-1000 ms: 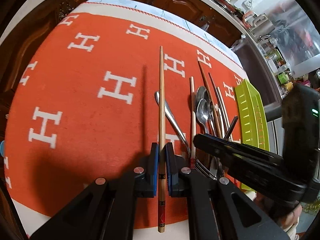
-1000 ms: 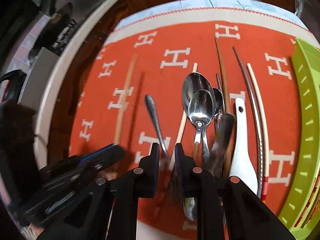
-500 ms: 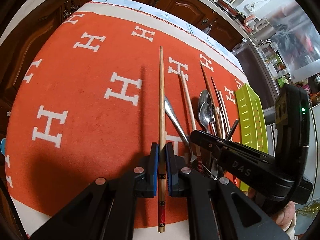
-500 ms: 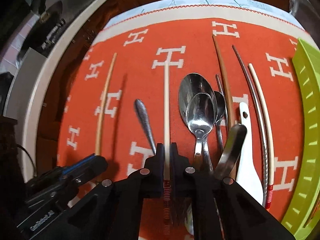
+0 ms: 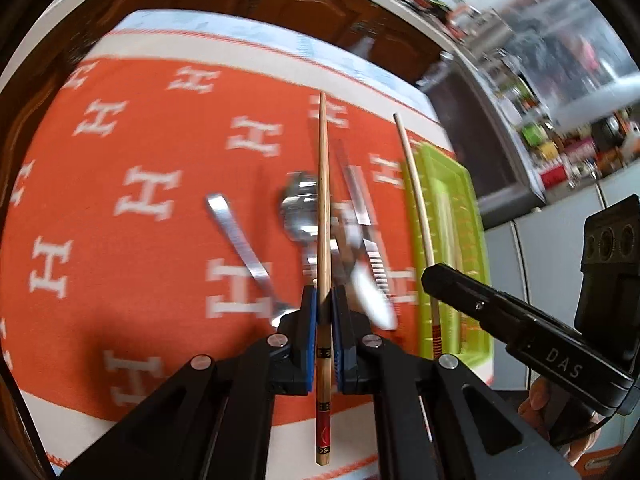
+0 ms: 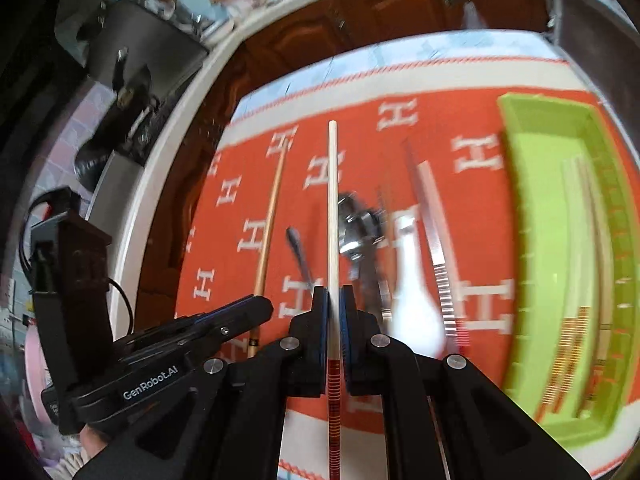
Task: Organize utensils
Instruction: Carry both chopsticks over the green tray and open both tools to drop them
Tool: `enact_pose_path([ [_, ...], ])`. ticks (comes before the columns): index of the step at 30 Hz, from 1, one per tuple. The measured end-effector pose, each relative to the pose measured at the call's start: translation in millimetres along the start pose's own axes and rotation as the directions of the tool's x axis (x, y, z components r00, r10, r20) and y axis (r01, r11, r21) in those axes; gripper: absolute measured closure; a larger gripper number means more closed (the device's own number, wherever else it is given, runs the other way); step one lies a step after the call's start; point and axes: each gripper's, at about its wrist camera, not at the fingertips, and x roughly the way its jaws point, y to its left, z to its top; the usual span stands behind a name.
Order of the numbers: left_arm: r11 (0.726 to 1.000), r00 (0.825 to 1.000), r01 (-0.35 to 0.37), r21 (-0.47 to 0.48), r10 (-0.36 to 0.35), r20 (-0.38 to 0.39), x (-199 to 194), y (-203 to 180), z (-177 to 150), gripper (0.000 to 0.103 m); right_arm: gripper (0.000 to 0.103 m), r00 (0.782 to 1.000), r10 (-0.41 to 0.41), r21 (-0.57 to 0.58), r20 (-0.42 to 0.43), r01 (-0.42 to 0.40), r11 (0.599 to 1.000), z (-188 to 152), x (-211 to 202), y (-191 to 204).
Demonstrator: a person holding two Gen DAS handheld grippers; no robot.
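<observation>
Left of frame in the right wrist view, the left gripper (image 6: 256, 312) clamps a brown chopstick (image 6: 270, 220), the right gripper (image 6: 333, 320) a pale chopstick (image 6: 333, 208) – both lengthwise, pointing up-frame – green tray (image 6: 520, 240) lying nearer the right

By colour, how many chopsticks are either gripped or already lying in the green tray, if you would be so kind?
Brown wooden chopstick: 1, in the left hand-held gripper.
Pale, red-striped chopsticks: 3, one in the right hand-held gripper, two in the green tray.
Total: 4.
</observation>
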Motion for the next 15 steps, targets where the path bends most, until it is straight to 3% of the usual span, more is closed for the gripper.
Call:
enact_pose_path([
  [8,0.987,0.998,0.047,0.151,-0.040,-0.051,26.8,-107.4,9.2,0.098,0.097,0.985,-0.110,0.091,0.131,0.099,0.991,5.7,-92.5,-80.9],
  [15,0.980,0.993,0.063,0.187,-0.043,-0.109,66.8,-164.9,14.5,0.098,0.097,0.974,-0.183,0.174,0.133,0.159,0.972,6.6,-115.3,-151.2],
])
